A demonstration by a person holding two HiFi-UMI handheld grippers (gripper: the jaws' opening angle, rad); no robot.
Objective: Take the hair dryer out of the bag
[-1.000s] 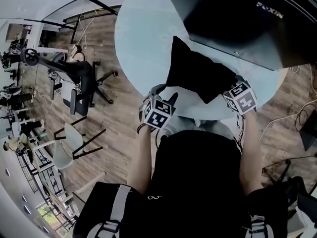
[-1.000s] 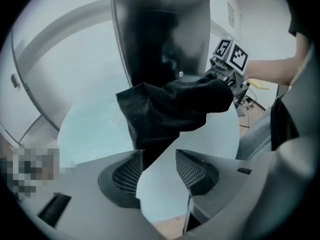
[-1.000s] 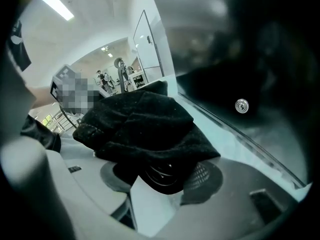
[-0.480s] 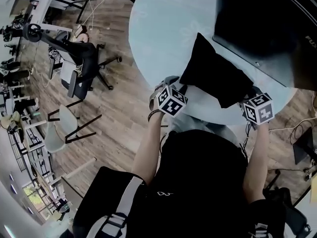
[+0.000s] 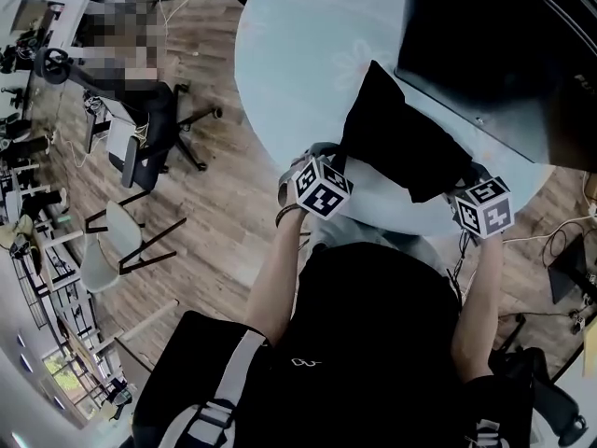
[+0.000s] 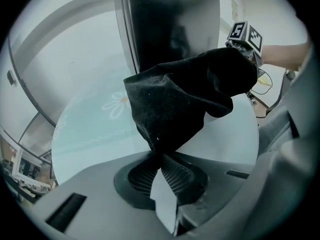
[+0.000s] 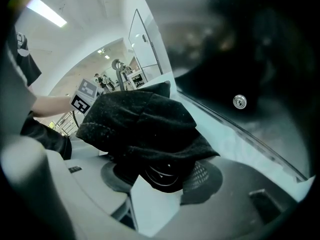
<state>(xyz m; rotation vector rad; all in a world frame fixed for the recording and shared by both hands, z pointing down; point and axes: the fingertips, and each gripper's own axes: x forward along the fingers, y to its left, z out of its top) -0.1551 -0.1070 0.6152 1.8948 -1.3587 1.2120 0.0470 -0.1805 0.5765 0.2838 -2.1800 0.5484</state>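
Early: left tool [image 6: 161, 156], jaws having just been closing, pinches a corner of the black bag [image 5: 401, 147] at centre on the surface [image 5: 298, 54], right tool [image 7: 165, 176] clamps its bulky end; hair dryer unseen, presumably inside.

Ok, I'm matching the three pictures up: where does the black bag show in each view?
Head view: bag right of centre, over the round table.
Left gripper view: bag at centre, reaching toward the upper right.
Right gripper view: bag at centre, slightly left.
Shared landmark: the big dark case behind the bag in all three.
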